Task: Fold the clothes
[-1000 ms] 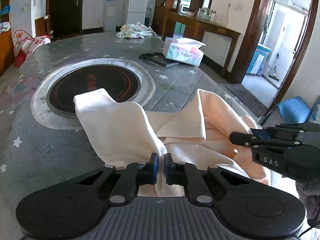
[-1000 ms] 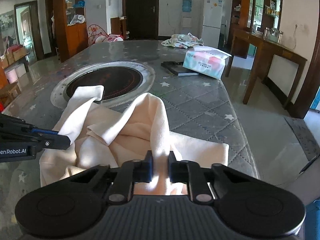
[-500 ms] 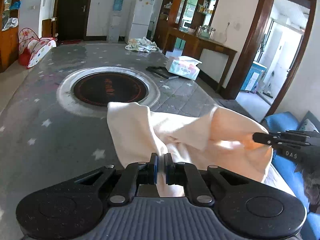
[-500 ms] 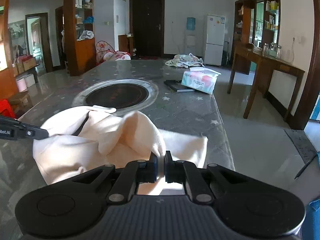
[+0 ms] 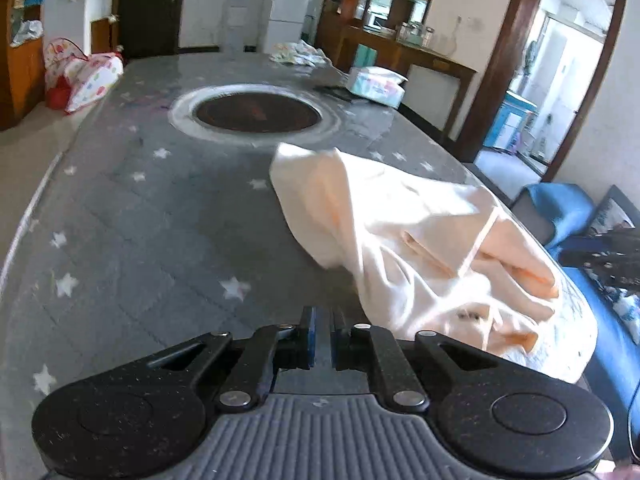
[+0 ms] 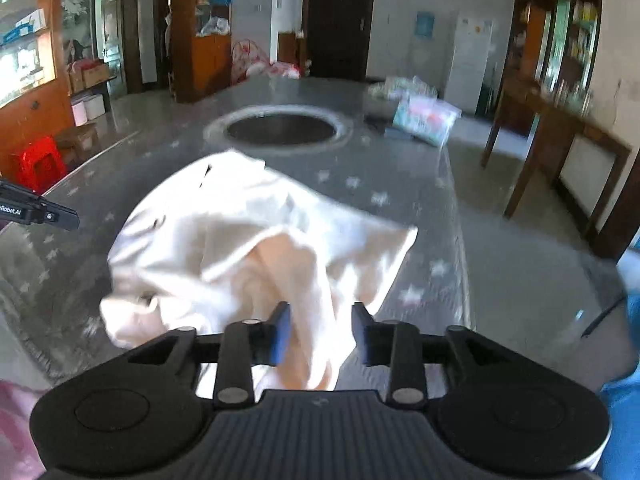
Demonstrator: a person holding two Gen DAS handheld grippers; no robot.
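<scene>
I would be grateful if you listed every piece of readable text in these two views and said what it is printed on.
"Robot.AI", cut off at the frame edge: on the left gripper, seen from the right wrist.
Print on the tissue pack: too small to read.
Markings on the fridge: blurred.

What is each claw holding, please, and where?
Nothing: left claw is shut and empty; right claw has just been opening, the peach garment loose between its jaws.

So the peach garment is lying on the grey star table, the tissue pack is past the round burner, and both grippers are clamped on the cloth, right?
Not quite. In the left wrist view the left gripper has nothing between its fingers; the peach garment lies beside it. In the right wrist view the right gripper has just been opening and no longer pinches the cloth. The rest holds: star table, tissue pack, round burner.
</scene>
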